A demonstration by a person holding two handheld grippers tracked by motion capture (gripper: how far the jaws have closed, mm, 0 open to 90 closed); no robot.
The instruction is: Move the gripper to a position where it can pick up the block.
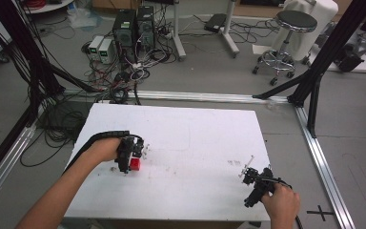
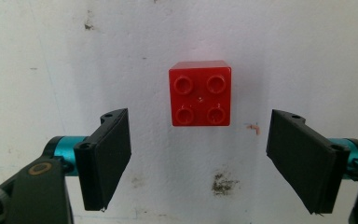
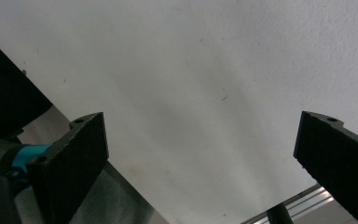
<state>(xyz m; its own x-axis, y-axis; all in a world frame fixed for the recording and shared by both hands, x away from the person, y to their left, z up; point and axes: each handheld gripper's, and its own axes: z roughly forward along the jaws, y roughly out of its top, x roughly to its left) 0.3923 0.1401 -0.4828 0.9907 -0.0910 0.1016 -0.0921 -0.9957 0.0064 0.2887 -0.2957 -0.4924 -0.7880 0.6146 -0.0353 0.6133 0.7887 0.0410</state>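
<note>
Red brick [image 2: 200, 93] sits studs-up near the surface [image 1: 195, 138] left edge, just ahead of and between the left tongs [image 2: 198, 161], jaws apart; right tongs [image 1: 247, 174] wide apart, far off near the right edge.

Glossy plastic red brick [image 2: 200, 93] (studded) on matt white table [image 2: 307, 56].

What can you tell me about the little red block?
The red block is a square toy brick of shiny plastic with four round studs on top. It sits flat, studs up, on the white table, alone. The left gripper hangs over it with its jaws wide open, not touching it.
</note>
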